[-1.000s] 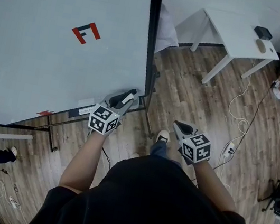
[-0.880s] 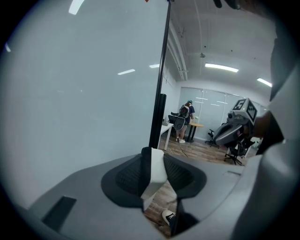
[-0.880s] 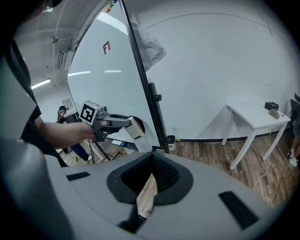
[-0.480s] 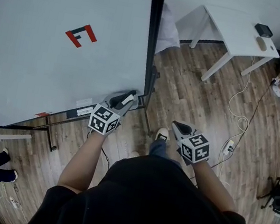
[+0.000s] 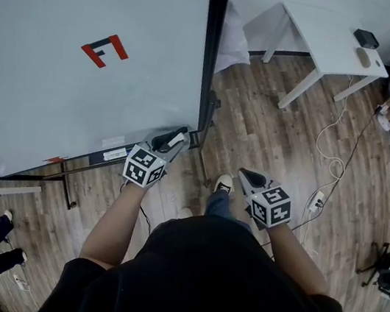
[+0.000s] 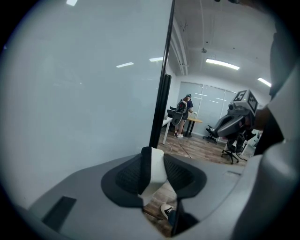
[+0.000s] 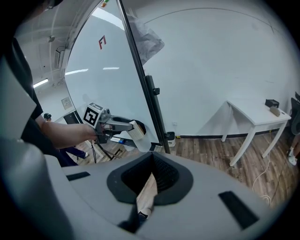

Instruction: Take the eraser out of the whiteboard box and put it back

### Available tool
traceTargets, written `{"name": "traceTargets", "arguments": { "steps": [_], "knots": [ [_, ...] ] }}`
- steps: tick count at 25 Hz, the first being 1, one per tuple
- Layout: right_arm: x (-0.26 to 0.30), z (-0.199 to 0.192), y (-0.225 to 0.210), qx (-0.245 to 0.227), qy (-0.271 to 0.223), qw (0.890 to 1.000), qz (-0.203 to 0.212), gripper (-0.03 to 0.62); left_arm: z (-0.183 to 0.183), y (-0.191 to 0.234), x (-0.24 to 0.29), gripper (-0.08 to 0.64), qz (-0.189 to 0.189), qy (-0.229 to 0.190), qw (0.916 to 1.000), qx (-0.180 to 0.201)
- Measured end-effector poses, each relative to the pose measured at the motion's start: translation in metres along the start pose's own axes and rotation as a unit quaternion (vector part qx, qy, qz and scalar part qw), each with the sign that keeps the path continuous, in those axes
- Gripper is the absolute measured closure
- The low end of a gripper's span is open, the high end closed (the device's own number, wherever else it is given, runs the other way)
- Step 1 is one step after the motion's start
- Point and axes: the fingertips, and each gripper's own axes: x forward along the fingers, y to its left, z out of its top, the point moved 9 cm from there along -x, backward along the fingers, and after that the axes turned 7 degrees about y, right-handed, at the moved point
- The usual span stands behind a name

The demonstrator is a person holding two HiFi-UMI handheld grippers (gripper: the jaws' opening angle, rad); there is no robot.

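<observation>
Eraser (image 5: pixel 178 139) is out of its box, a white block clamped between the jaws of the left gripper (image 5: pixel 172 141). It is held close to the lower right corner of the whiteboard (image 5: pixel 54 104). Taking it out looks done, and putting it back is left. The right gripper (image 5: pixel 245 175) hangs over the wooden floor (image 5: pixel 273 135), jaws pressed together on nothing.

whiteboard (image 5: pixel 54 104) blocking left, floor (image 5: pixel 257 140) free right
</observation>
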Motion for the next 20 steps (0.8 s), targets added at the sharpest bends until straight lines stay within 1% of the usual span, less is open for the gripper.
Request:
{"name": "traceTargets", "arguments": {
  "steps": [11,20],
  "knots": [
    [0.006,-0.003,-0.009,0.007,0.006,1.000,0.001,0.598,-0.011,0.006,0.015,0.410,0.000,0.014,0.9998,-0.013],
    [0.009,-0.008,-0.014,0.012,0.012,1.000,0.001,0.598,-0.020,0.008,0.028,0.410,0.006,0.032,0.9994,-0.009]
  ]
}}
